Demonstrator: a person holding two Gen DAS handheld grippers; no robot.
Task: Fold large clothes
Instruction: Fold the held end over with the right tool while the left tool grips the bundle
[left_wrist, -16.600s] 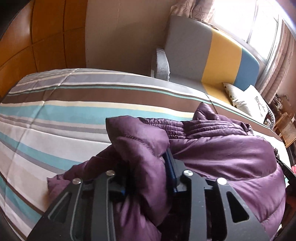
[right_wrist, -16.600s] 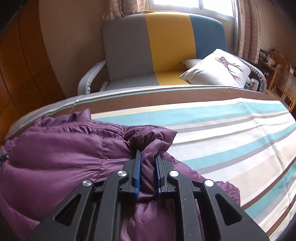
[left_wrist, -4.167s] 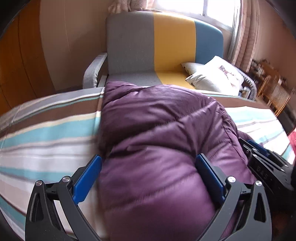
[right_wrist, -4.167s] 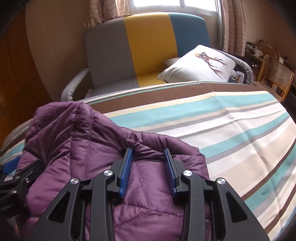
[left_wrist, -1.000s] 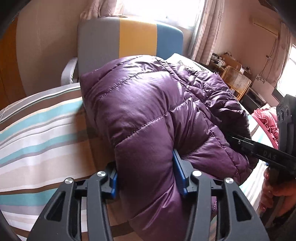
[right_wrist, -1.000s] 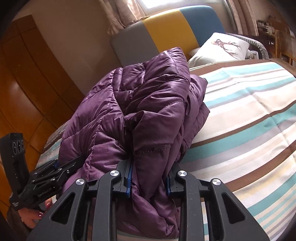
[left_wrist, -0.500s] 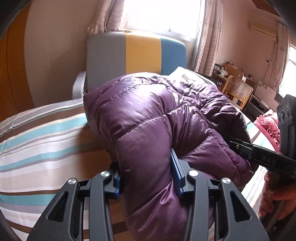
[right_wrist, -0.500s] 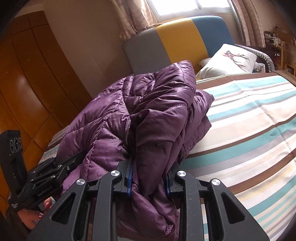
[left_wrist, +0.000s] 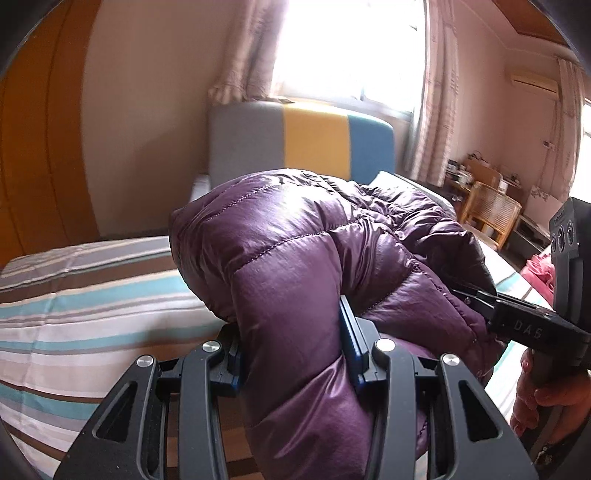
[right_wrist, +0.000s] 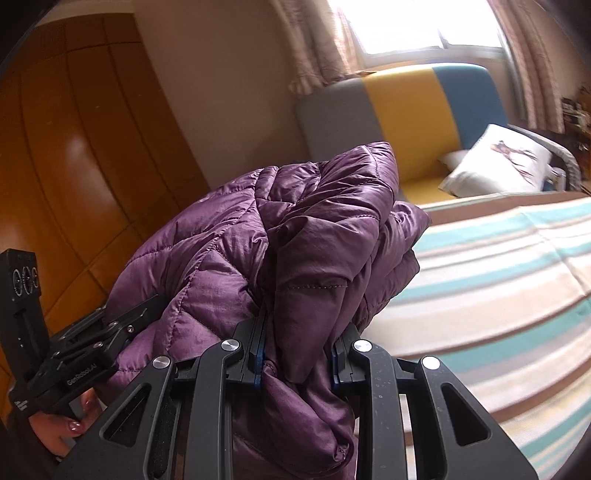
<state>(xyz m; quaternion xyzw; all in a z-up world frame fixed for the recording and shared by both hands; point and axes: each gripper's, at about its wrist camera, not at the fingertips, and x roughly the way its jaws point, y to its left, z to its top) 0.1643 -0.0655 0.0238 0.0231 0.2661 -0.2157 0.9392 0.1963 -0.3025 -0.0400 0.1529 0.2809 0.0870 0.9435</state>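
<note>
Between both sets of tongs, the purple puffer jacket (left_wrist: 295, 258) hangs bunched above the striped bed (left_wrist: 92, 302); left gripper (left_wrist: 295, 343) and right gripper (right_wrist: 297, 347) each clamp a fat fold, so lower evenly, keeping layers stacked

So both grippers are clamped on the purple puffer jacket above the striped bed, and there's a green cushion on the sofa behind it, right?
Not quite: the cushion is white with a printed figure, not green, as the right wrist view shows. The rest holds: the left gripper and right gripper are both clamped on the purple puffer jacket above the striped bed, with the sofa behind.
</note>
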